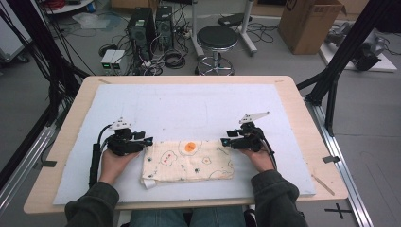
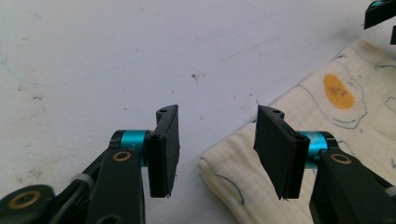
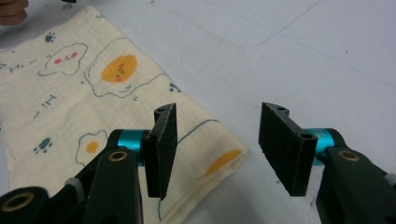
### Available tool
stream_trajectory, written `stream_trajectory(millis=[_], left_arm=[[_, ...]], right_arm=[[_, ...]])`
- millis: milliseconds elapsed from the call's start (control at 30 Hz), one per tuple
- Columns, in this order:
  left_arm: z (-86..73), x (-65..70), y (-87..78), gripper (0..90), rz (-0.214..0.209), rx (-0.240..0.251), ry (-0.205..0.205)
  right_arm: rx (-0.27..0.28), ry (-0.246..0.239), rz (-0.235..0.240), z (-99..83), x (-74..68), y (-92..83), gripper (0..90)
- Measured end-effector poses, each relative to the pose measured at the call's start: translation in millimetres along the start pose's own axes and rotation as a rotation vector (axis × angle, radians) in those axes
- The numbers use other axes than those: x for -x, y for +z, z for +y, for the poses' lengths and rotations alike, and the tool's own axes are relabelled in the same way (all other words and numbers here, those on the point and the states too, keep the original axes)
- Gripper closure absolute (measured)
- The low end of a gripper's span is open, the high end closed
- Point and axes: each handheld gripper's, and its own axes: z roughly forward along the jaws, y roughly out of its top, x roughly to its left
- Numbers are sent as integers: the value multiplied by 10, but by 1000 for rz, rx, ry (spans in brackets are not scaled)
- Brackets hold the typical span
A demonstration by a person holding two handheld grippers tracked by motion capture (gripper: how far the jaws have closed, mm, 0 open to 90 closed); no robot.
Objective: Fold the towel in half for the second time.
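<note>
Across the pale blue foam mat (image 1: 189, 101) our folded cream cloth printed with fried eggs (image 1: 189, 161) lies lengthwise between us, its end corners just inside the half-open, empty jaws of left gripper (image 1: 147, 140) and right gripper (image 1: 225, 140)

A light wooden bench (image 1: 307, 156) is carrying a pale grey-blue foam mat (image 1: 198, 106) across most of its top. A grey floor (image 1: 265, 61) is lying beyond it. A black round stool (image 1: 217, 39) on a chrome base is standing behind the bench, beside two black computer towers (image 1: 151, 28) with loose cables (image 1: 172, 59). An open cardboard box (image 1: 309, 23) is sitting at upper right. Black frame struts (image 1: 347, 52) are flanking both sides.
</note>
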Motion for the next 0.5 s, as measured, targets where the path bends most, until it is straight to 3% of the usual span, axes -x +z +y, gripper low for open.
stream_trajectory(millis=[200,367,500], left_arm=[[-33,-9,81,510,5,-62,4],[-45,-23,104,534,-8,-76,-12],[-52,-25,115,553,-17,-92,-17]], right_arm=[[-26,28,-1,-21,43,32,479],[-48,57,10,-67,96,72,498],[-59,50,18,-81,114,112,540]])
